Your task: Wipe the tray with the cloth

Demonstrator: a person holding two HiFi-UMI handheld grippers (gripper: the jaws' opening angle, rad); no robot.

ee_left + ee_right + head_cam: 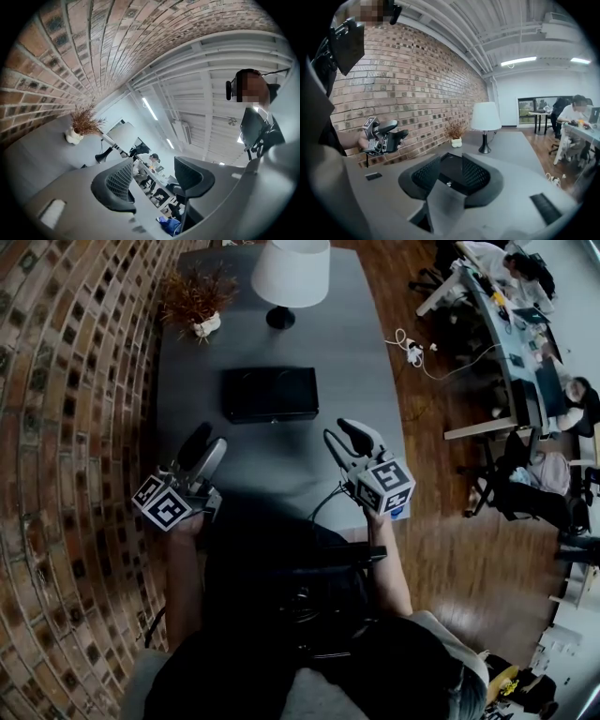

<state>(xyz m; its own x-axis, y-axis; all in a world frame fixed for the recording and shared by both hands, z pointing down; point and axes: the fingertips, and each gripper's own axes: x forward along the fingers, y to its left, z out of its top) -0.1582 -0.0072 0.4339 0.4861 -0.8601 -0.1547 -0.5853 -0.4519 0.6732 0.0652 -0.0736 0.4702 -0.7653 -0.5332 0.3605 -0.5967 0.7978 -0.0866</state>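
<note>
The black tray (267, 393) lies in the middle of the grey table (370, 381), ahead of both grippers. My right gripper (354, 432) hangs above the table's near right part and points at the tray (450, 169), which shows through the gap between its jaws. A grey cloth (444, 202) hangs from between the jaws of the right gripper (451, 160), which is shut on it. My left gripper (204, 444) is raised at the near left, its jaws open and empty. In the left gripper view, the left gripper (152, 171) points slightly upward across the room. The right gripper view shows it (386, 133) by the brick wall.
A white-shaded lamp (286, 277) and a potted dry plant (199, 301) stand at the table's far end. A brick wall (66, 427) runs along the left. A power strip (412, 352) lies on the wooden floor, and desks with seated people (525, 324) stand further right.
</note>
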